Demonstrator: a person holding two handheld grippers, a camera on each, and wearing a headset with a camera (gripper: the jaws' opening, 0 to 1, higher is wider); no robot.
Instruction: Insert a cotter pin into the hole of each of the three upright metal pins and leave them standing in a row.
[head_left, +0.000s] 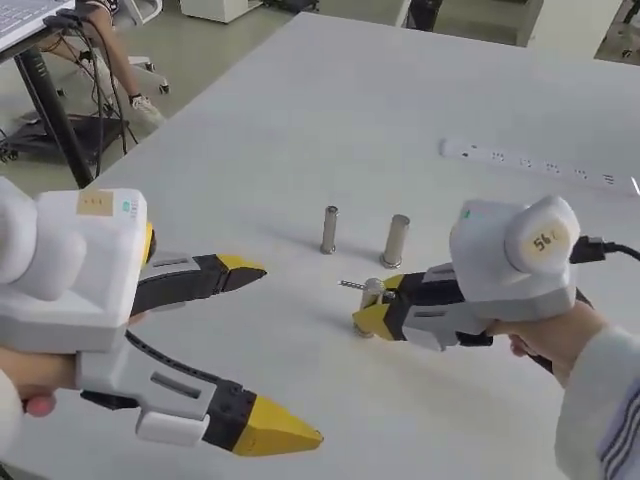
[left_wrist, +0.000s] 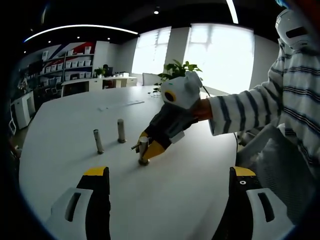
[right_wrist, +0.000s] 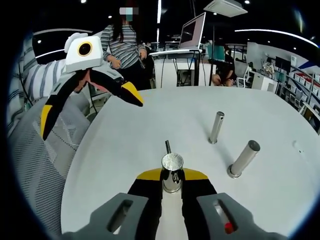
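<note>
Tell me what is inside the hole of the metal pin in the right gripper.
A thin cotter pin pokes out near the top of the metal pin, on the side away from the right gripper. Its other end and the hole itself are hidden by the jaws.

— What sort of room is it?
— A wide white desk (head_left: 300, 110), a white power strip (head_left: 540, 167) near its far edge, pale floor (head_left: 200, 50) beyond.
— And further off?
— Bright windows (left_wrist: 215, 55), a leafy plant (left_wrist: 175, 70), wall shelves (left_wrist: 75, 55), strip lights (left_wrist: 80, 27) overhead.
</note>
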